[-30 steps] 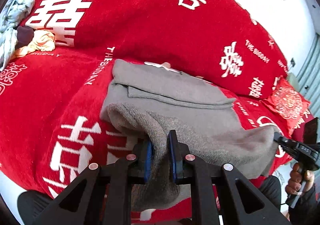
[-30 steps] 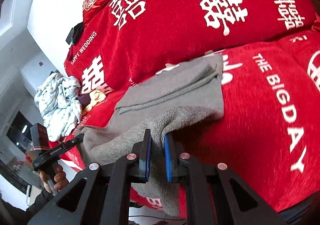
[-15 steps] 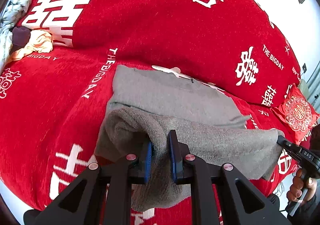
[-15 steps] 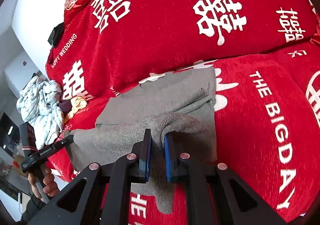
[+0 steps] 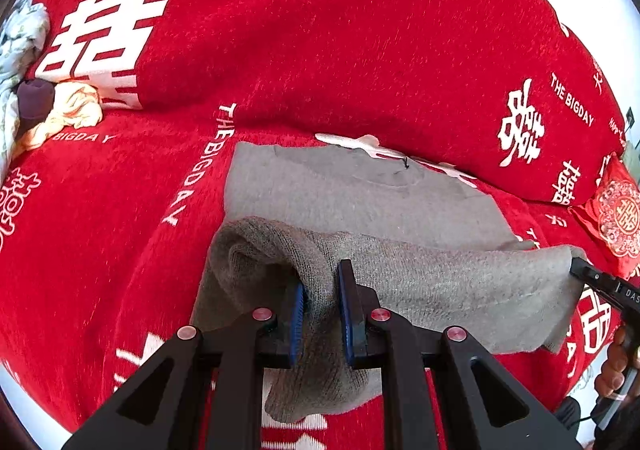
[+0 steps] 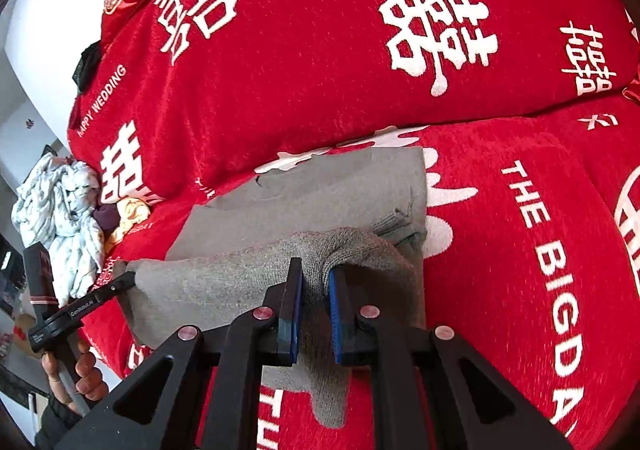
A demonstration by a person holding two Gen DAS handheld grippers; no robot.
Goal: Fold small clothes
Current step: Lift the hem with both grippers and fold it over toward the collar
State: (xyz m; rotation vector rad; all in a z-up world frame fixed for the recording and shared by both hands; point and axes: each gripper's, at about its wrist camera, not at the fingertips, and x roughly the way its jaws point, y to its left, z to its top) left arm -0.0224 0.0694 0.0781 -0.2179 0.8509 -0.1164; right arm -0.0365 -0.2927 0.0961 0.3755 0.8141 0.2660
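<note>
A grey knitted garment (image 5: 360,202) (image 6: 320,190) lies on the red sofa cover. Its near hem is lifted and stretched between both grippers, hanging over the flat part behind it. My left gripper (image 5: 320,282) is shut on the hem's left corner, with loose knit drooping below the blue pads. My right gripper (image 6: 316,282) is shut on the right corner in the same way. Each gripper shows in the other's view: the right one (image 5: 576,266) at the far end of the hem, the left one (image 6: 130,278) likewise, each with a hand under it.
The red sofa cover (image 5: 120,230) with white lettering spreads over seat and backrest. A heap of pale and yellow clothes (image 5: 60,110) (image 6: 60,210) lies at the seat's left end. A red embroidered cushion (image 5: 616,214) sits at the right end.
Both grippers have carried the lifted hem forward over the garment toward the backrest. The folded part now covers more of the flat layer.
</note>
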